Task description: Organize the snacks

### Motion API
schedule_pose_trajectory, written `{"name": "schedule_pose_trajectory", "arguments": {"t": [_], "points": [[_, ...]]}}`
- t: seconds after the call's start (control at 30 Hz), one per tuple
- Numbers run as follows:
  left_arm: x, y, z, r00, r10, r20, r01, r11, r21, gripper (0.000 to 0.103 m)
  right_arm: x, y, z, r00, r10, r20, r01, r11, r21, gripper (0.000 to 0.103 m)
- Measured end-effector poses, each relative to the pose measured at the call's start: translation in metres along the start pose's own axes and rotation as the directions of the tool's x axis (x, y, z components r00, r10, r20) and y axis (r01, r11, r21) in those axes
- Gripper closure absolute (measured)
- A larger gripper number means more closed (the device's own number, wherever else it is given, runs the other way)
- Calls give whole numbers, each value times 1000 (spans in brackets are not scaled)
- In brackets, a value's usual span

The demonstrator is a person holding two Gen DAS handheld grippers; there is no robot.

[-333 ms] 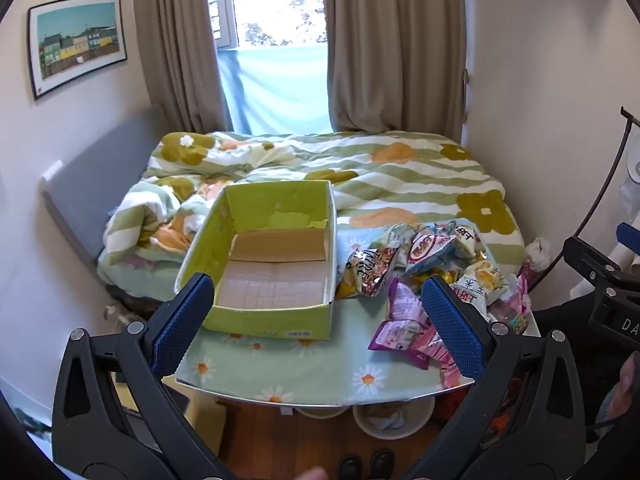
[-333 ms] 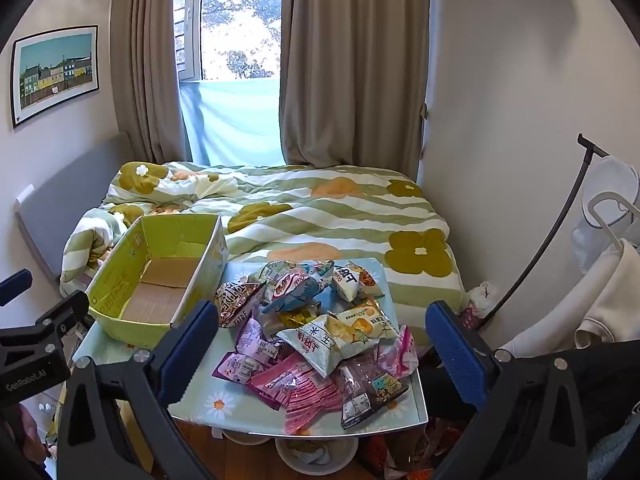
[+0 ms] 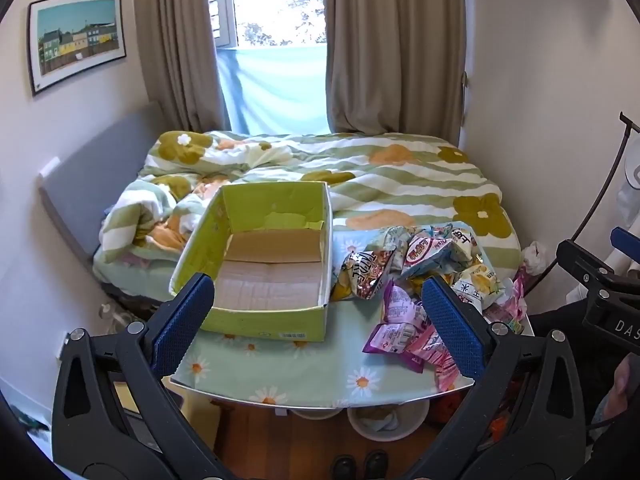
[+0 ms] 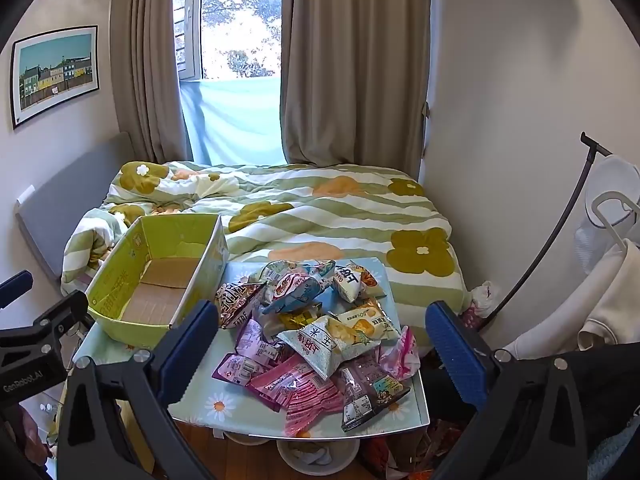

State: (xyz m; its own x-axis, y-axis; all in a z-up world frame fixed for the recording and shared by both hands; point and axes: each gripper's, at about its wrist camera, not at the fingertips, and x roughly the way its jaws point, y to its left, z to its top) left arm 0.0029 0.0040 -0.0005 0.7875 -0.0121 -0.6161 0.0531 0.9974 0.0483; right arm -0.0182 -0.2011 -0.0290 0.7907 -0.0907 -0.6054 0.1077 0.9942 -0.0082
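Observation:
An empty green cardboard box (image 3: pixel 264 276) (image 4: pixel 156 284) stands on the left half of a small table covered with a daisy-print cloth (image 3: pixel 304 372) (image 4: pixel 224 404). To its right lies a pile of snack packets (image 3: pixel 424 276) (image 4: pixel 316 324): silver, blue, yellow-white, purple and pink bags. My left gripper (image 3: pixel 316 324) hovers open in front of the table's near edge, nothing between its blue pads. My right gripper (image 4: pixel 320 344) also stands open, above and in front of the snack pile, holding nothing. In the right wrist view the left gripper's side (image 4: pixel 36 328) shows at the left edge.
Behind the table is a bed with a green floral duvet (image 3: pixel 360 176). Bowls (image 3: pixel 384 420) and shoes sit on the wooden floor under the table. A clothes rack with white garments (image 4: pixel 608 280) stands at the right; curtains and a window are at the back.
Both views have shifted only slightly; the table and snacks sit a touch lower and closer in frame. Both grippers remain wide open and nothing on the table has moved.

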Motion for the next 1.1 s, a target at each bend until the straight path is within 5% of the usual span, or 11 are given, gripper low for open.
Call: {"name": "schedule_pose_trajectory", "arguments": {"t": [1.1], "points": [[5,-6,-2,1000,9,-5,-9,1000,4,0,4,1,0,1000,7,-9,-7,1000,4,0]]}}
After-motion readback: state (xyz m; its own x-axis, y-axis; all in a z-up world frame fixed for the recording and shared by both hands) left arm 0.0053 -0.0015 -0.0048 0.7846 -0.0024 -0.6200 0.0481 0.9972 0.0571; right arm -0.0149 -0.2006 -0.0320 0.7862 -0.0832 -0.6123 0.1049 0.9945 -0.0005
